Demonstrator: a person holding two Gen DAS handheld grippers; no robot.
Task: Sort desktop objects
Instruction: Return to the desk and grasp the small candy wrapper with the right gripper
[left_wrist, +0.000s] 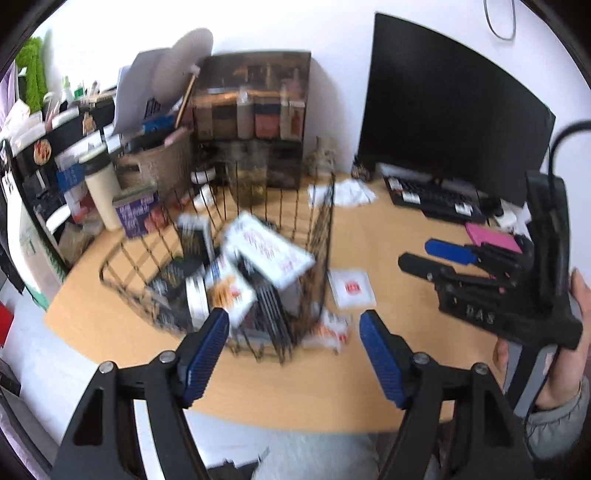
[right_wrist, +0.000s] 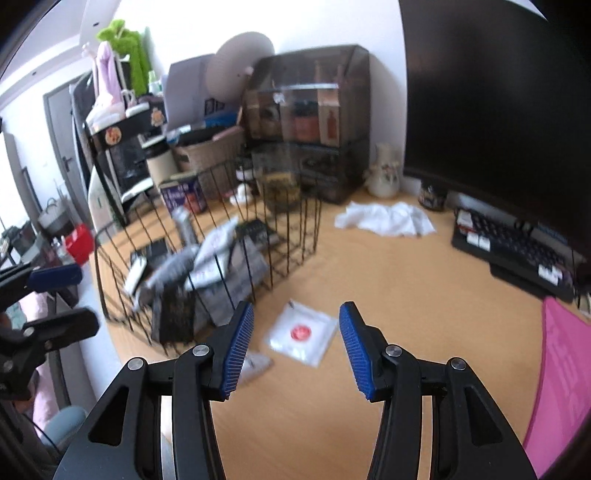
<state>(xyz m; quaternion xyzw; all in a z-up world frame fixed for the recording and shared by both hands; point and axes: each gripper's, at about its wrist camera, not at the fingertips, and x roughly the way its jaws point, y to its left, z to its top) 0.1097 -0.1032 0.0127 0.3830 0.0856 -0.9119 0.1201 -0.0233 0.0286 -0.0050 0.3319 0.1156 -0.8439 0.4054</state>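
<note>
Nearest, the left gripper (left_wrist: 291, 343) stands wide with nothing between its blue pads, and the right gripper (right_wrist: 295, 347) stands about half open, also empty.

Taking the wire basket (left_wrist: 325, 236) as landmark, two flat things lie loose on the desk (right_wrist: 388, 295) beside its near corner. A small crumpled packet (left_wrist: 327, 330) lies against the basket's foot. A flat clear sachet with a red mark (right_wrist: 301, 334) lies just off the same corner, in line with the right gripper.

The sachet looks light, limp and slick; I would judge it hard to lift from above, so pinching one raised edge seems best.

Inside the basket lies a blurred heap of boxes and packets, too smeared to count. Beyond it, one white cloth (right_wrist: 384, 218) lies crumpled.
</note>
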